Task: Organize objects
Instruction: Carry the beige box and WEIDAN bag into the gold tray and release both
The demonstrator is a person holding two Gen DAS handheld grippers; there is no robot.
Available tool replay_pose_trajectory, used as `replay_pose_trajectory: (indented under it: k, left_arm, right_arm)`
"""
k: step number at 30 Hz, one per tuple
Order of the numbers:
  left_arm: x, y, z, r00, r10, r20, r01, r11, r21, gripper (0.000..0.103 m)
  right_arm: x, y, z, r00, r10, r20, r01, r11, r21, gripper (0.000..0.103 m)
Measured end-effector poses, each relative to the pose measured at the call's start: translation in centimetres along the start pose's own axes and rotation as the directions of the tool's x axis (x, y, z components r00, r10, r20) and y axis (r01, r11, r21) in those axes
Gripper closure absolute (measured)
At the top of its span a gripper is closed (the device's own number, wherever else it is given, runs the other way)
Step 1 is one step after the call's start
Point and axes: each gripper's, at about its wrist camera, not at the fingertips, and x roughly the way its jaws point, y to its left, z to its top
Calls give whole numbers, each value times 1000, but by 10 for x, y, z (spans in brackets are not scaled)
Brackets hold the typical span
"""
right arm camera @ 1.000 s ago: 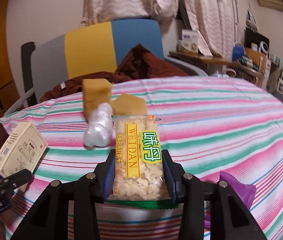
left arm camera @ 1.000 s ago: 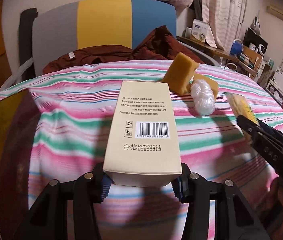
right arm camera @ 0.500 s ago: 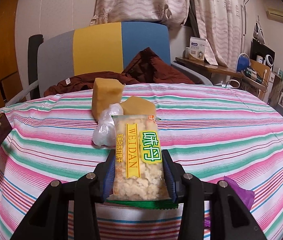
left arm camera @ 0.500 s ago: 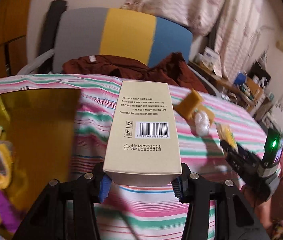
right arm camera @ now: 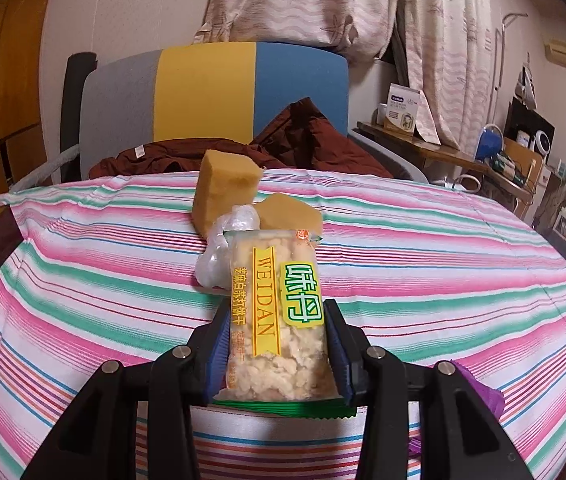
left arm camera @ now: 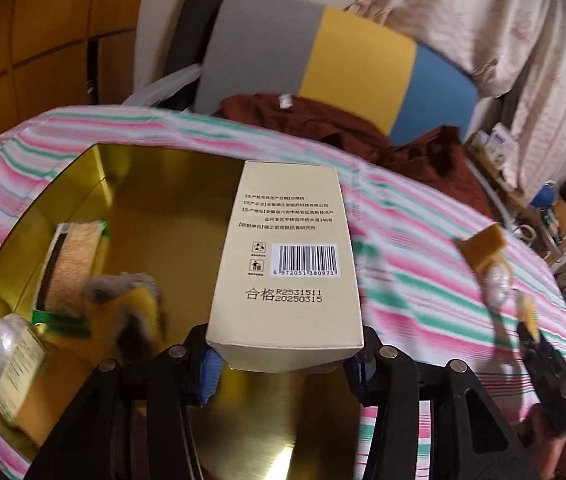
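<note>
A: Cream carton (left arm camera: 285, 264) sits clamped in our left tool (left arm camera: 283, 360), both blue pads pressed flat on its long sides, barcode face up. We have it over the gold tray (left arm camera: 155, 200), whose far wall runs from nine to twelve o'clock in the left wrist view.

B: And the tray already has things in it: a snack bar (left arm camera: 71, 264) at nine o'clock, a small box (left arm camera: 19, 376) at eight, a furry yellow toy (left arm camera: 127, 304) just left of the carton.

A: So we'd aim for the bare gold floor at six o'clock, under the carton. We should lower it level, let the bottom edge meet the floor, and only then part the pads. Letting go from height would likely knock it onto the toy.

B: Our right tool (right arm camera: 277, 354)?

A: It is closed on the cracker packet (right arm camera: 279, 312), pads pinching its two long edges, above the striped tabletop (right arm camera: 423, 264). Ahead at twelve o'clock lie two yellow sponges (right arm camera: 227, 188) and a clear plastic wad (right arm camera: 223, 248), touching one another.

B: We think the packet should wait until the left tool is clear of the tray, so the two don't crowd the same spot.

A: Agreed. The packet is soft, so we'd keep that squeeze light, since the crackers may crumble.
</note>
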Motion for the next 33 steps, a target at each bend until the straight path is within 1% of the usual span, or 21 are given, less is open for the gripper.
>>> replay_pose_trajectory:
  k: [3,5,8,12,13,14,15,17,18,20,21,22,24,26,28,30,33]
  left_arm:
    - [10,17,7,999,30,-39,-31,999,-29,53]
    - [14,26,11,998,50,-48,-53,998,-47,53]
    - [21,36,20,994,88,-67,-91,995,-41,53]
    - [31,50,28,989,111,-93,-118,990,-72,52]
    - [32,52,30,989,111,-96,-119,990,-79,51]
    - [32,54,31,989,108,-99,-117,990,-83,46]
    - [30,56,31,991,98,-91,-107,990,-91,43]
    - [21,57,30,996,62,-57,-68,992,-107,30]
    - [17,57,29,998,48,-40,-52,992,-111,26]
    - [5,58,24,1000,14,2,-14,993,-113,16]
    - [-4,59,21,999,-13,32,17,993,-118,14]
    - [-10,60,18,998,-34,55,41,992,-124,12]
    - [-28,64,12,991,-89,105,103,984,-143,6]
    - [-42,70,10,981,-119,151,143,976,-162,2]
    - [-55,79,9,973,-117,198,154,971,-185,0]
    - [-67,90,10,967,-92,236,145,965,-218,0]
    - [-81,108,8,964,-34,265,109,956,-273,0]
  right_arm:
    - [-5,9,1,1000,-4,18,5,999,-40,59]
    - [-9,17,1,999,-6,31,9,997,-79,60]
    - [-17,29,3,999,19,32,-15,994,-110,60]
    - [-38,45,10,991,123,46,-120,991,-56,60]
    - [-45,54,13,985,166,49,-164,986,-39,60]
    - [-49,60,15,980,195,49,-193,981,-32,60]
    - [-53,66,17,973,224,49,-222,975,-28,60]
    - [-62,83,21,954,295,48,-294,956,-25,60]
    - [-65,91,22,946,321,46,-320,947,-27,60]
    - [-71,111,25,922,387,27,-386,922,-33,60]
    - [-73,119,26,911,412,19,-411,911,-35,60]
    - [-76,130,26,896,443,8,-443,896,-38,60]
    - [-79,146,27,875,484,-8,-484,874,-42,60]
    - [-82,167,29,843,536,-38,-538,842,-47,60]
    - [-87,188,29,815,577,-61,-580,812,-63,60]
    - [-90,210,29,793,602,-89,-609,788,-94,60]
    - [-90,238,27,773,619,-136,-634,760,-142,60]
